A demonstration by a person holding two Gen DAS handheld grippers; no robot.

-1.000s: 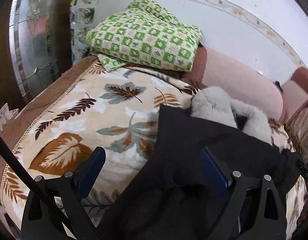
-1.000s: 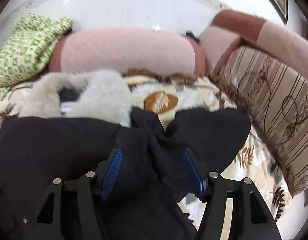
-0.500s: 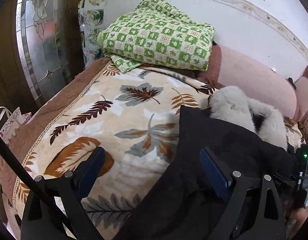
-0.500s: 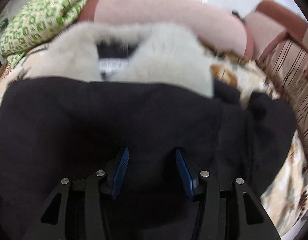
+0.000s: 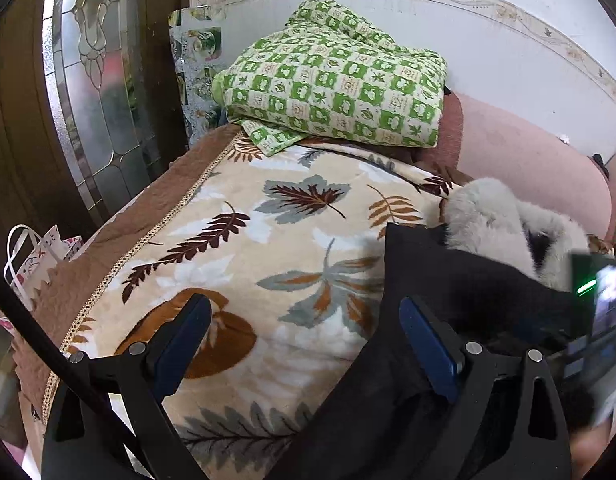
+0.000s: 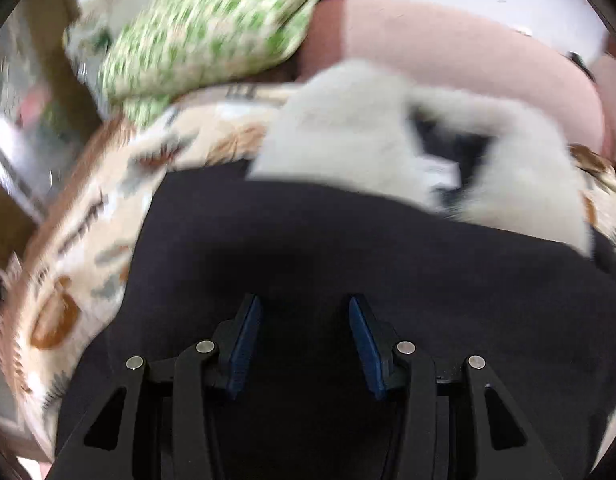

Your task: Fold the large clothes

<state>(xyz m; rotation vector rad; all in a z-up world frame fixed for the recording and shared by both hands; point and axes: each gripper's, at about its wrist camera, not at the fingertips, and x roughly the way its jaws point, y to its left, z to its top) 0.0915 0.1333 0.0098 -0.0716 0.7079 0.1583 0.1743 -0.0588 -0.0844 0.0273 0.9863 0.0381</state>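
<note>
Lying on the leaf-print blanket (image 5: 235,248) toward the bed's back edge, the black coat (image 6: 348,248) has its grey fur collar (image 6: 348,132) nearest the pink bolster (image 6: 460,56). The right gripper (image 6: 304,334) hangs over it, jaws part-open, just closing, clamping nothing. The left gripper (image 5: 303,344) gapes wide over the coat's edge. A green checked quilt (image 5: 332,84) sits in the back corner.

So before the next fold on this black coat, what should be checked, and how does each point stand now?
1. Left gripper open and empty: ok, nothing between its pads.
2. Right gripper over the black coat: ok; its jaws have just been closing, with a gap remaining.
3. Right gripper holds fabric: cannot tell, dark cloth and blur.
4. Fur collar at the coat's far end: ok.
5. Leaf-print blanket bare beside the coat: ok.
6. Green checked quilt apart from the coat: ok.
</note>
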